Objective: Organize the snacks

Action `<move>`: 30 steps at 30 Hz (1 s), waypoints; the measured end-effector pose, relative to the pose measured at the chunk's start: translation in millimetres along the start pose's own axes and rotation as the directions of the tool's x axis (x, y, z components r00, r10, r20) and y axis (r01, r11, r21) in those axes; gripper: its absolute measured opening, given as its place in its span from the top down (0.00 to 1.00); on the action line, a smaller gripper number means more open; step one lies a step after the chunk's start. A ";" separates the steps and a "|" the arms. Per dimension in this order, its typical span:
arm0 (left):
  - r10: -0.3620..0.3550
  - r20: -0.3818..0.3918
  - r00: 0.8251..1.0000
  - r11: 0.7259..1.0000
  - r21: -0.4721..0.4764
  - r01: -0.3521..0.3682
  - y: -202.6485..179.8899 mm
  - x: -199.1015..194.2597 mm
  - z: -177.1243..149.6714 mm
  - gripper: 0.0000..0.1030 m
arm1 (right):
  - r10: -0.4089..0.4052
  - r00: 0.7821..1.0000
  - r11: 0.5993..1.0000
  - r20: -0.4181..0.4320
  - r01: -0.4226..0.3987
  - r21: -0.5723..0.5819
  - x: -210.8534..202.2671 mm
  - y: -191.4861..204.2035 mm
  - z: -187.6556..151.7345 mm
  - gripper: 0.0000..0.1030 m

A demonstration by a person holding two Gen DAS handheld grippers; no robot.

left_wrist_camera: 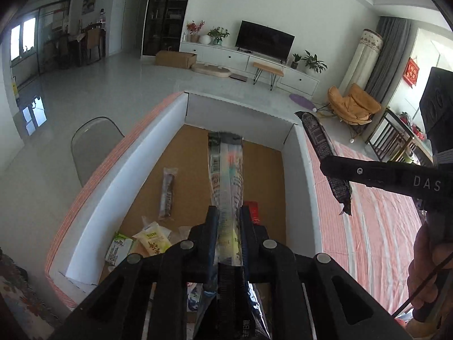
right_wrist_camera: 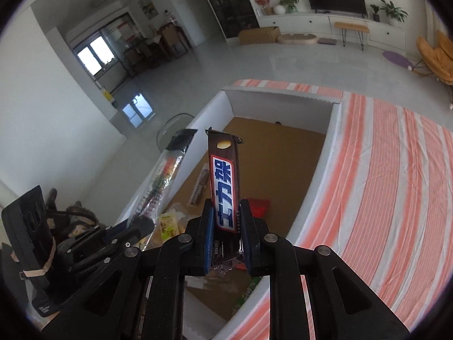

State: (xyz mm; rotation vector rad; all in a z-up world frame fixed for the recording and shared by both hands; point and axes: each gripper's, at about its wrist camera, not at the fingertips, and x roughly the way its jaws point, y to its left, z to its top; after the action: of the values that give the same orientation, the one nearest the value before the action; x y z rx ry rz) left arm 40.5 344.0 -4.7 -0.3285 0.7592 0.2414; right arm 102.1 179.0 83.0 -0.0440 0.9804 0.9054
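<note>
Living-room surroundings: pale tiled floor, a television (left_wrist_camera: pixel 264 39) on a white low cabinet, potted plants, an orange lounge chair (left_wrist_camera: pixel 352 104). Work surface is a bench under a pink-and-white striped cloth (right_wrist_camera: pixel 396 175), carrying a large open white carton (left_wrist_camera: pixel 237 110) with a brown cardboard floor.

Left gripper (left_wrist_camera: pixel 229 212): fingers clenched on a long clear-wrapped snack stick (left_wrist_camera: pixel 226 167), held at its near end, the rest projecting ahead of the fingers above the carton. Right gripper (right_wrist_camera: pixel 226 221): fingers grasping a brown chocolate bar (right_wrist_camera: pixel 225 181) by its lower end, upright ahead of the fingers, over the carton's near edge.

Below and ahead of the left fingers, on the carton floor: a slim dark stick pack (left_wrist_camera: pixel 168 195), yellow-green sachets (left_wrist_camera: pixel 151 239), a red packet (left_wrist_camera: pixel 253 211).

Handling judgement: both items appear light. The bar looks stiff enough to stand from an end grip; its glossy wrapper may slip, so a mid-body hold would be surer. The stick's film is soft and crinkly, and the contents could snap under a hard squeeze.

Bench cloth is flat and bare to the right of the fingers.
</note>
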 end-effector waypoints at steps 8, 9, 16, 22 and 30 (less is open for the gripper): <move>0.143 0.082 0.986 0.990 0.008 -0.144 18.1 -0.8 -25.8 0.11 | 0.004 1.000 1.000 0.027 -0.004 -0.019 21.1 0.5 -16.6 0.41; 0.159 0.094 0.983 0.986 0.029 -0.162 15.3 -3.3 -28.1 0.08 | -0.021 0.999 0.999 0.036 0.023 -0.045 14.9 1.0 -19.7 0.36; 0.242 0.154 0.958 0.968 0.024 -0.248 -0.4 -27.2 -30.1 0.01 | -0.123 0.991 0.985 0.050 0.128 -0.117 -14.6 11.8 -40.2 0.20; 0.298 0.154 0.942 0.954 -0.031 -0.297 7.1 -34.4 -29.9 0.00 | -0.168 0.984 0.980 0.064 0.174 -0.101 -26.6 9.8 -54.7 0.16; 0.358 0.118 0.926 0.933 -0.005 -0.360 3.4 -34.4 -34.9 0.00 | -0.211 0.977 0.969 0.044 0.215 -0.120 -28.9 17.0 -61.9 0.16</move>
State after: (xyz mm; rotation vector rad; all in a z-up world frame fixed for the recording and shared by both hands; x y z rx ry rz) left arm -6.8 330.7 -4.8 -0.1545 0.7015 0.5954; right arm 40.7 145.9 73.8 -0.2362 0.8714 0.7657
